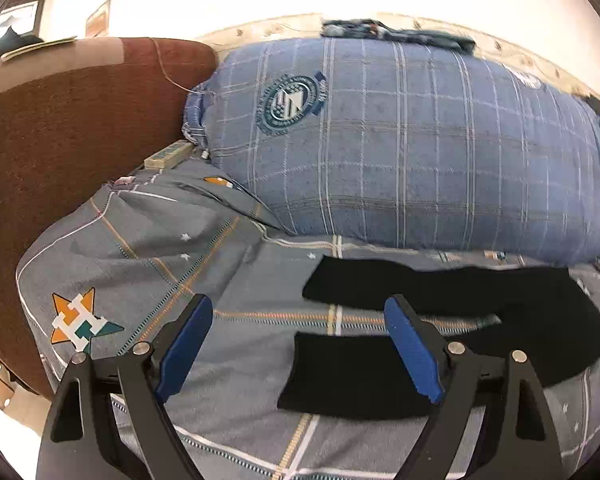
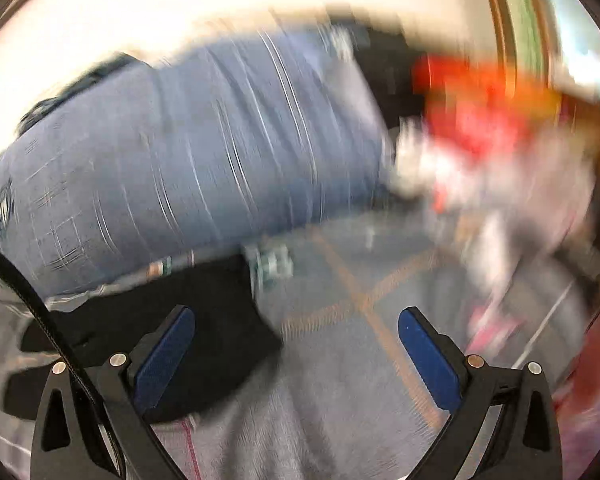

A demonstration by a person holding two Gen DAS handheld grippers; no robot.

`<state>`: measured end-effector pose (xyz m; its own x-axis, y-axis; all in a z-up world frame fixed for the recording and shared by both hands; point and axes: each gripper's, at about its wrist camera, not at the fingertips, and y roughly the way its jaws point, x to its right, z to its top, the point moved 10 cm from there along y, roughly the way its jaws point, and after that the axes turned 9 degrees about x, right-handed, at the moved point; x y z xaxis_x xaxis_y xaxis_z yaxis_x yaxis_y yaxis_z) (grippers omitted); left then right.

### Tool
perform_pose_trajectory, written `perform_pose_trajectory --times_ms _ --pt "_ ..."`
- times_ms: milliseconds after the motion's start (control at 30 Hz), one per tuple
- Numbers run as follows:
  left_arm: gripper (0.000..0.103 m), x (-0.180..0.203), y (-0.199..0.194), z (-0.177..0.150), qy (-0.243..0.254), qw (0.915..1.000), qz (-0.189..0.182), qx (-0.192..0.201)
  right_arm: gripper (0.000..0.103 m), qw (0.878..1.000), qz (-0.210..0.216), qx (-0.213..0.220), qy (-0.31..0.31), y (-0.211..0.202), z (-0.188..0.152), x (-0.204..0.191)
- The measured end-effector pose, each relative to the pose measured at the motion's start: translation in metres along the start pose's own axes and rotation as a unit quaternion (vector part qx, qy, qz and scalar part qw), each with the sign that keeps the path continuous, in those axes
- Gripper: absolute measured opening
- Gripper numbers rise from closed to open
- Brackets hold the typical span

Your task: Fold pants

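- My left gripper (image 1: 298, 312) has its blue pads spread wide apart with nothing between them, low in the centre of the left wrist view
- The black pants (image 1: 452, 320) lie flat on the grey patterned bedsheet (image 1: 148, 248), lower right of that frame, both legs running toward the left with a strip of sheet showing between them
- The nearer leg's cuff end lies just beyond my left gripper's right finger (image 1: 410, 344)
- A big blue plaid pillow (image 1: 400, 140) fills the upper centre behind the pants, and a brown headboard (image 1: 60, 128) stands at the left
- My right gripper (image 2: 296, 320) is likewise spread wide and holds nothing (that view is badly smeared)
- There the pants (image 2: 204, 320) show as a dark shape at lower left, behind my left finger (image 2: 168, 348); whether it touches the cloth I cannot tell
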<state>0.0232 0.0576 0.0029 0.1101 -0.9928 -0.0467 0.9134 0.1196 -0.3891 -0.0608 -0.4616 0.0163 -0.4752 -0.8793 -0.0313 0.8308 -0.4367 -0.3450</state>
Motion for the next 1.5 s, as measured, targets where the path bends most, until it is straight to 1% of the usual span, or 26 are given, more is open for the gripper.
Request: perform_pose_trajectory --times_ms 33,67,100,133,167,200,233,267,300,333,367,400,433,467,567,600,633,700,733,833,967,1100,1500 --pt "0.088 0.001 -0.002 -0.003 0.005 1.0000 0.000 -0.001 0.103 0.999 -0.030 0.035 -0.010 -0.017 0.013 -0.006" --pt "0.088 0.004 -0.003 -0.005 0.014 0.9999 0.001 -0.002 0.103 0.998 -0.048 0.039 -0.001 -0.022 0.014 -0.009" --pt "0.088 0.007 -0.005 -0.008 0.023 0.9997 0.000 -0.003 0.103 0.999 -0.033 0.002 0.029 -0.017 0.004 -0.018" --pt "0.088 0.010 -0.006 -0.011 0.030 0.9995 -0.002 -0.005 0.100 0.997 0.024 -0.048 0.056 -0.007 -0.009 -0.032" --pt "0.088 0.013 -0.006 -0.014 0.039 0.9992 -0.005 -0.008 0.092 0.986 0.093 -0.105 0.093 0.005 -0.029 -0.053" --pt "0.088 0.015 -0.006 -0.018 0.048 0.9988 -0.005 -0.011 0.075 0.981 0.105 -0.127 0.107 0.010 -0.041 -0.062" --pt "0.088 0.017 -0.006 -0.020 0.056 0.9983 -0.005 -0.012 0.070 0.980 0.097 -0.143 0.100 0.016 -0.053 -0.069" --pt "0.088 0.020 -0.005 -0.024 0.066 0.9977 -0.006 -0.015 0.070 0.982 0.089 -0.144 0.085 0.018 -0.061 -0.075" --pt "0.088 0.022 -0.002 -0.029 0.074 0.9971 -0.007 -0.020 0.070 0.982 0.095 -0.136 0.086 0.019 -0.064 -0.083" --pt "0.088 0.023 0.001 -0.032 0.076 0.9968 -0.010 -0.024 0.073 0.979 0.114 -0.131 0.105 0.018 -0.066 -0.088" --pt "0.088 0.025 0.004 -0.037 0.076 0.9965 -0.014 -0.032 0.075 0.974 0.136 -0.130 0.129 0.019 -0.067 -0.094" --pt "0.088 0.027 0.009 -0.043 0.074 0.9962 -0.020 -0.043 0.079 0.963 0.168 -0.132 0.164 0.021 -0.068 -0.102" --pt "0.088 0.028 0.012 -0.047 0.072 0.9959 -0.022 -0.050 0.080 0.957 0.184 -0.132 0.180 0.022 -0.069 -0.108" --pt "0.088 0.029 0.016 -0.052 0.070 0.9956 -0.025 -0.057 0.080 0.948 0.206 -0.140 0.200 0.023 -0.072 -0.116" --pt "0.088 0.033 0.025 -0.065 0.067 0.9941 -0.036 -0.078 0.080 0.924 0.262 -0.174 0.216 0.025 -0.083 -0.142" --pt "0.088 0.035 0.029 -0.069 0.065 0.9934 -0.040 -0.085 0.080 0.923 0.271 -0.181 0.207 0.025 -0.085 -0.154" --pt "0.088 0.036 0.032 -0.074 0.063 0.9927 -0.044 -0.093 0.080 0.928 0.269 -0.185 0.177 0.030 -0.089 -0.164" --pt "0.088 0.037 0.039 -0.083 0.064 0.9910 -0.046 -0.108 0.080 0.942 0.247 -0.182 0.134 0.032 -0.093 -0.171" --pt "0.088 0.039 0.043 -0.087 0.067 0.9899 -0.048 -0.115 0.080 0.946 0.240 -0.183 0.117 0.036 -0.096 -0.174" --pt "0.088 0.042 0.051 -0.097 0.082 0.9877 -0.046 -0.125 0.080 0.948 0.228 -0.201 0.098 0.045 -0.107 -0.182" --pt "0.088 0.047 0.059 -0.103 0.084 0.9859 -0.051 -0.136 0.080 0.955 0.209 -0.197 0.070 0.043 -0.113 -0.180" --pt "0.088 0.047 0.064 -0.108 0.080 0.9849 -0.052 -0.144 0.080 0.958 0.203 -0.196 0.054 0.045 -0.117 -0.183" --pt "0.088 0.046 0.068 -0.113 0.076 0.9832 -0.060 -0.155 0.080 0.958 0.198 -0.203 0.033 0.049 -0.125 -0.194"
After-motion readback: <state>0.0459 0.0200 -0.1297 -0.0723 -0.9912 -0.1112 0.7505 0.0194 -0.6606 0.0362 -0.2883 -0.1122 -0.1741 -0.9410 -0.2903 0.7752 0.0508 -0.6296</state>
